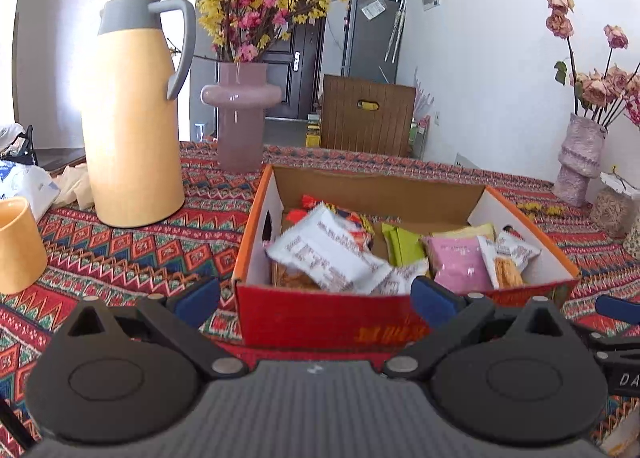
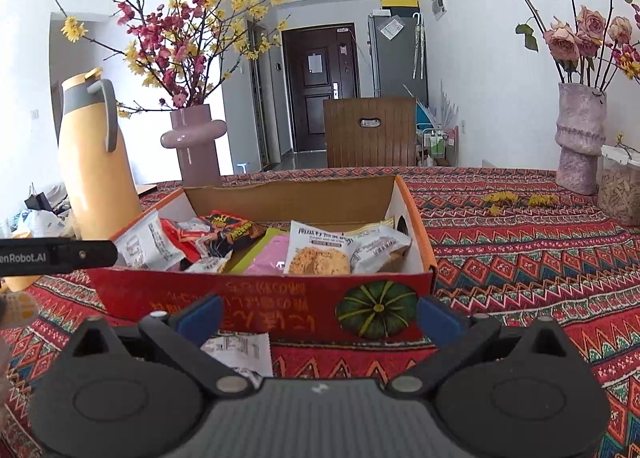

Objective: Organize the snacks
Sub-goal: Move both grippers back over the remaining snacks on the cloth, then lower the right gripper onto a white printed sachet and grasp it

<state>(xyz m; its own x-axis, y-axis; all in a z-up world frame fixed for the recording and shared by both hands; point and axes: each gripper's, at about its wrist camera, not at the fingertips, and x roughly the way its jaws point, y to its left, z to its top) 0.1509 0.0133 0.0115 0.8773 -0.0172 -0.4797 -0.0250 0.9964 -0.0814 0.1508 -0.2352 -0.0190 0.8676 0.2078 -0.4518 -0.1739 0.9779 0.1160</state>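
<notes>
The red cardboard snack box (image 2: 264, 298) sits on the patterned tablecloth (image 2: 520, 258), full of packets. One white packet (image 2: 240, 350) lies just in front of it, between the right gripper's (image 2: 318, 318) spread, empty fingers. The left gripper (image 1: 314, 298) is likewise spread, empty, at the box's front wall. A yellow thermos (image 1: 132, 118) stands left of the box.

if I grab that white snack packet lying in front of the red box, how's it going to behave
The white snack packet looks like thin crinkled film lying flat on the tablecloth, so it is probably light and floppy. It would likely crumple between the fingers, and may slide rather than lift cleanly.
</notes>
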